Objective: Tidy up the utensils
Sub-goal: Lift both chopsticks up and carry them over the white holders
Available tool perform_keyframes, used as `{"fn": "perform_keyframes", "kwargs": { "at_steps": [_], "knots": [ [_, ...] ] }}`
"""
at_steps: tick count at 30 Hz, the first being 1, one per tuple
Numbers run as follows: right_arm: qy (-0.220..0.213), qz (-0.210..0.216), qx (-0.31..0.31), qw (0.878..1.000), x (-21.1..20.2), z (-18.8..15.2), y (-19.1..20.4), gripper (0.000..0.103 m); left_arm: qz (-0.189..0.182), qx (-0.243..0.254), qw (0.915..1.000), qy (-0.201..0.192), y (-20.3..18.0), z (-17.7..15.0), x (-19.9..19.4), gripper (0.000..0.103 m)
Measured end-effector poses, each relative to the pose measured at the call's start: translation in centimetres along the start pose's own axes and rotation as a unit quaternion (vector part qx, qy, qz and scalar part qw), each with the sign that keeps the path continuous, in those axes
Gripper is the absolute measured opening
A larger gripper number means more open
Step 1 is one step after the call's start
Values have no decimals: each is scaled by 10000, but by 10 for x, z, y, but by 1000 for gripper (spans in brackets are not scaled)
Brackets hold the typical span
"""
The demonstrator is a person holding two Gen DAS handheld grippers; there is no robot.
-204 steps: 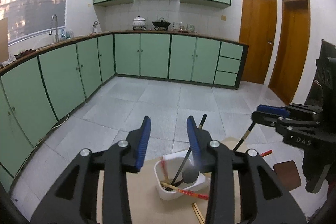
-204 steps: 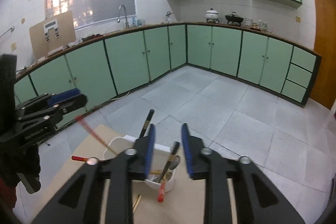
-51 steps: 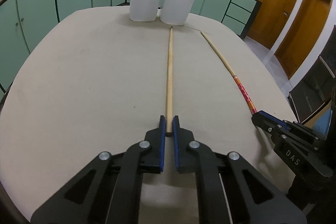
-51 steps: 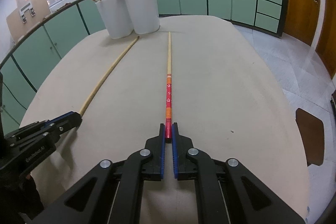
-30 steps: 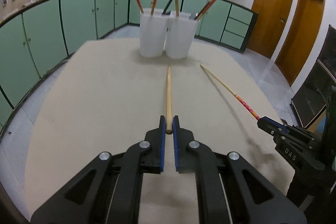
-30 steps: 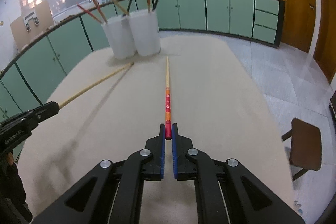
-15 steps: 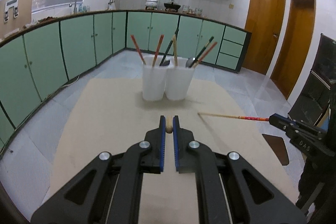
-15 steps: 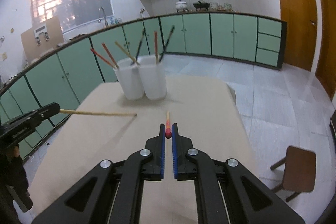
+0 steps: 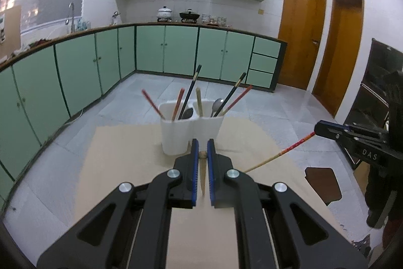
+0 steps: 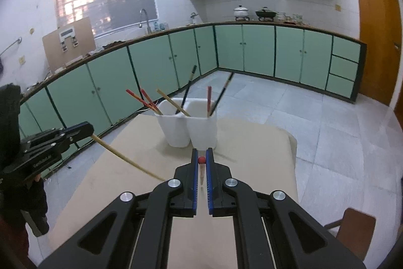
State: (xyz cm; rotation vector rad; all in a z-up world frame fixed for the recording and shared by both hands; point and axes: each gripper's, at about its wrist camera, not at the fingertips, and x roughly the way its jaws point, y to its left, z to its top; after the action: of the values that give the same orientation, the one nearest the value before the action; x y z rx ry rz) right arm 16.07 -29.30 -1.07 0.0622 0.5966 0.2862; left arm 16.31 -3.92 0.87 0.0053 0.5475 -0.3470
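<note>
My left gripper (image 9: pixel 202 148) is shut on the end of a plain wooden chopstick (image 9: pixel 202 154), which hangs down below the jaws above the table. My right gripper (image 10: pixel 201 155) is shut on the red end of a red-topped chopstick (image 10: pixel 201 160), also pointing down. Each shows in the other view: the wooden chopstick (image 10: pixel 126 158) at left, the red-topped one (image 9: pixel 282 152) at right. A white two-compartment holder (image 9: pixel 191 129) stands ahead on the table, with several chopsticks and spoons in it; it also shows in the right wrist view (image 10: pixel 187 126).
The beige table (image 9: pixel 121 155) lies below, its far edge just behind the holder. A brown stool (image 10: pixel 352 231) stands on the floor at the right. Green kitchen cabinets (image 9: pixel 166 52) line the walls.
Both grippers have risen from the table with their chopsticks. The chopsticks have swung from lying flat to hanging tip-down, and the holder now sits lower in view.
</note>
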Motion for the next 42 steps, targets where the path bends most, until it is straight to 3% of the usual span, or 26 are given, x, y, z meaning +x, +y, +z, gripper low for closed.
{"fn": "perform_keyframes", "kwargs": {
  "at_steps": [12,20,28,33,42],
  "knots": [
    [-254,426,-441,9978,-19,68,12,6,92,238,9982,-547,17,61,-25,6],
    [-523,354,-626,9960,-26,122,14,6,268,395,9925,-1128,25,132,-32,6],
    [-460,164,-835,9953,9,163,23,6,420,609,9863,-1473,20,185,-3,6],
    [-288,42,-881,9957,49,170,26,6,275,430,9899,-1321,23,187,36,6],
    [241,-99,-830,9962,124,155,10,6,106,113,9968,-780,47,155,105,6]
  ]
}}
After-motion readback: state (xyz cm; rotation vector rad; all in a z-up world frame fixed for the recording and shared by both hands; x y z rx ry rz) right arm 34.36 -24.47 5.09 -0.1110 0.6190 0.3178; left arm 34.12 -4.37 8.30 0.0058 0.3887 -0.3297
